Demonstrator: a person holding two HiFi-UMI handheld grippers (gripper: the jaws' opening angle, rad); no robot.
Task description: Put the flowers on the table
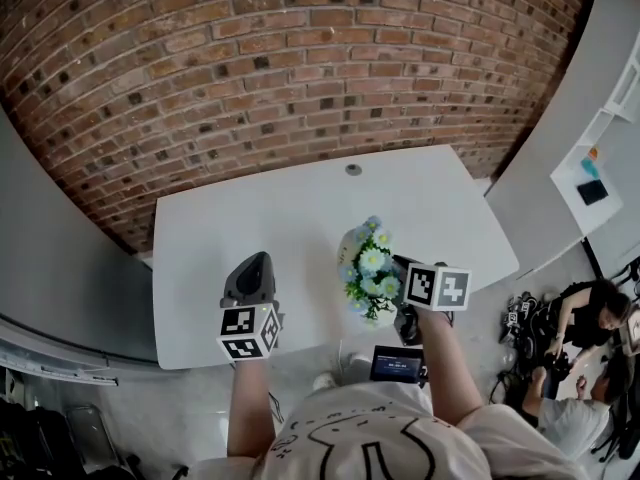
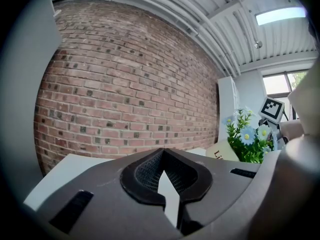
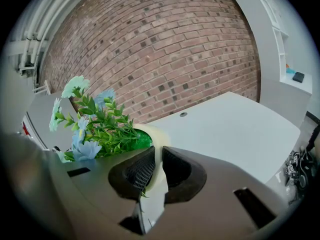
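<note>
Clamps the right hand-held gripper (image 3: 158,156) on the cream rim of the flower pot (image 3: 155,134), pinching it between the two dark pads. Carries in that pot a bunch of pale blue and white flowers (image 3: 95,119) with green leaves, spread to the left of the jaws in the right gripper view. Sets pot and flowers, in the head view, over the near edge of the white tabletop (image 1: 300,208), between the two hand-held grippers and nearer the right one. Cannot tell resting on the surface from hanging just above it. Holds the left hand-held gripper (image 2: 162,154) clenched and empty, pad tips together, only a sliver of white tabletop visible through the slit beneath them. Aims it across the near left part of the tabletop toward the red brick wall (image 2: 125,84), apart from the pot. Shows a small round grommet (image 1: 353,169) near the tabletop's far edge. Shows a seated person (image 1: 590,308) on the floor at the far right of the head view.
</note>
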